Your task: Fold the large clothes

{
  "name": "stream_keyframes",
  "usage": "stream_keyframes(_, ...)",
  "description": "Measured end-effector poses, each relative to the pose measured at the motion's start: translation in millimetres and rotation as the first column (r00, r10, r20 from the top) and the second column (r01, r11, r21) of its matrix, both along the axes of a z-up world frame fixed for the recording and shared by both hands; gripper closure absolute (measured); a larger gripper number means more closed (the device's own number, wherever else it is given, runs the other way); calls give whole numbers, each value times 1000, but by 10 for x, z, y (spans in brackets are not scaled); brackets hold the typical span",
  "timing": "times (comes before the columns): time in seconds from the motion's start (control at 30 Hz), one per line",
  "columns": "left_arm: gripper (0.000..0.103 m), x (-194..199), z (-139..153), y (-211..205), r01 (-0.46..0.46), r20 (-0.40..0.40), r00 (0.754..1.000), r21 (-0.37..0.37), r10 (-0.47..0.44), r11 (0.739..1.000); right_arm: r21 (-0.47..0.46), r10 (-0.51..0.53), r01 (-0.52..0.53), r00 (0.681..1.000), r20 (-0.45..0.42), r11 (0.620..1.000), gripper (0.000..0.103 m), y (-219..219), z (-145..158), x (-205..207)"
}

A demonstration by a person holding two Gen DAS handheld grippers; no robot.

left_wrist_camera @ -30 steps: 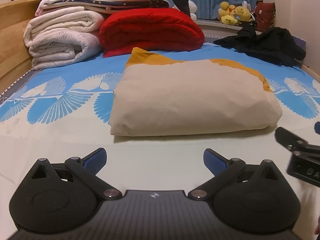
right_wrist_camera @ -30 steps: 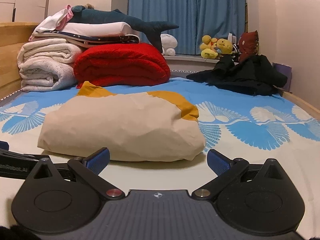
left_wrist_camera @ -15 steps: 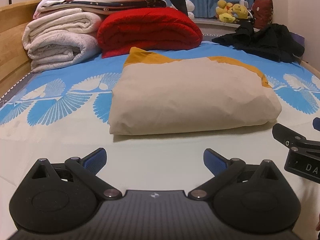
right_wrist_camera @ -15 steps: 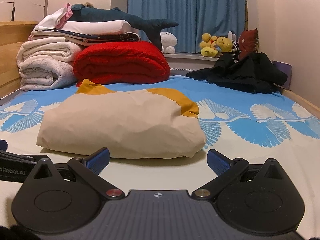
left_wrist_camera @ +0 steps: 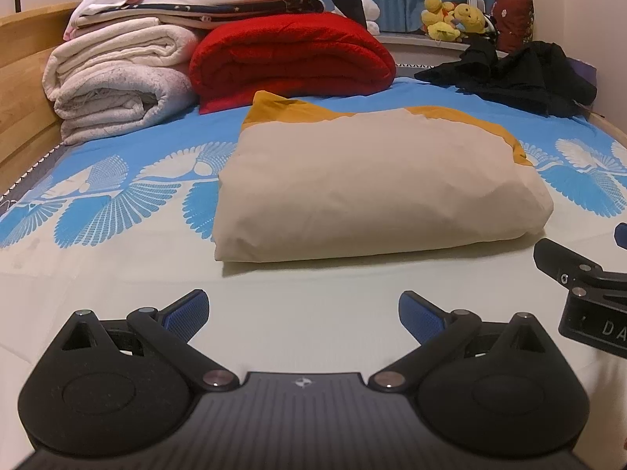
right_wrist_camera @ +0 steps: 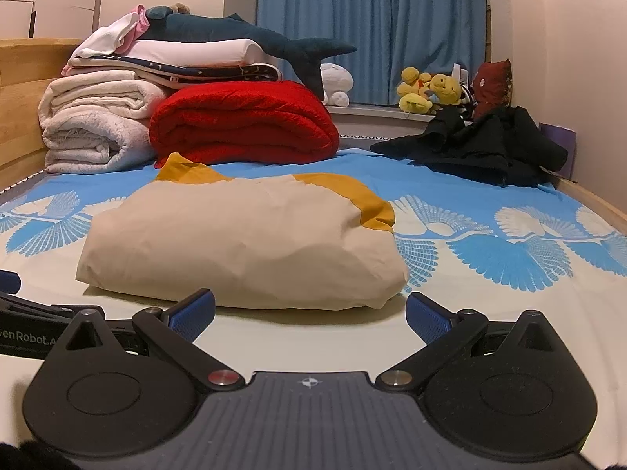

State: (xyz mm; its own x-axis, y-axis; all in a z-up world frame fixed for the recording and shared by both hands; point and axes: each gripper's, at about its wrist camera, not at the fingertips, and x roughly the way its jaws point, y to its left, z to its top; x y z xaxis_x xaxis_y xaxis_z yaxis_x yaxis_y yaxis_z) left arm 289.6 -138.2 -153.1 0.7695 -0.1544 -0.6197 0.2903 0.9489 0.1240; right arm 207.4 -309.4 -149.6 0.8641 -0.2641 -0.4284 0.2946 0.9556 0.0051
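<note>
A cream garment with a mustard-yellow edge lies folded into a thick rectangle (left_wrist_camera: pixel 372 184) on the bed, seen also in the right wrist view as the same bundle (right_wrist_camera: pixel 243 243). My left gripper (left_wrist_camera: pixel 303 313) is open, low over the sheet, a short way in front of the bundle with nothing between its blue pads. My right gripper (right_wrist_camera: pixel 309 313) is open too, close to the bundle's near right corner, empty. Each gripper shows at the edge of the other's view: the right gripper (left_wrist_camera: pixel 588 286) and the left gripper (right_wrist_camera: pixel 35 329).
Rolled white blankets (left_wrist_camera: pixel 113 82) and a red blanket (left_wrist_camera: pixel 290 58) are stacked at the head of the bed (left_wrist_camera: pixel 117 180). A black garment (right_wrist_camera: pixel 482 149) lies crumpled at the far right. Plush toys (right_wrist_camera: pixel 427 90) sit on the sill; a wooden bed frame (left_wrist_camera: pixel 23 78) runs along the left.
Both views have tilted down and drawn back slightly, so the folded bundle sits a little lower. Both grippers stay open and empty; the bundle has not moved.
</note>
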Motion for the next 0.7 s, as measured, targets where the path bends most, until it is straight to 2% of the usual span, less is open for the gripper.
stream_keyframes(0.7, 0, -9, -13, -18, -1, -1, 1000, 7, 1, 1000, 2, 3, -3, 1000, -6, 1000, 1, 38, -14, 6)
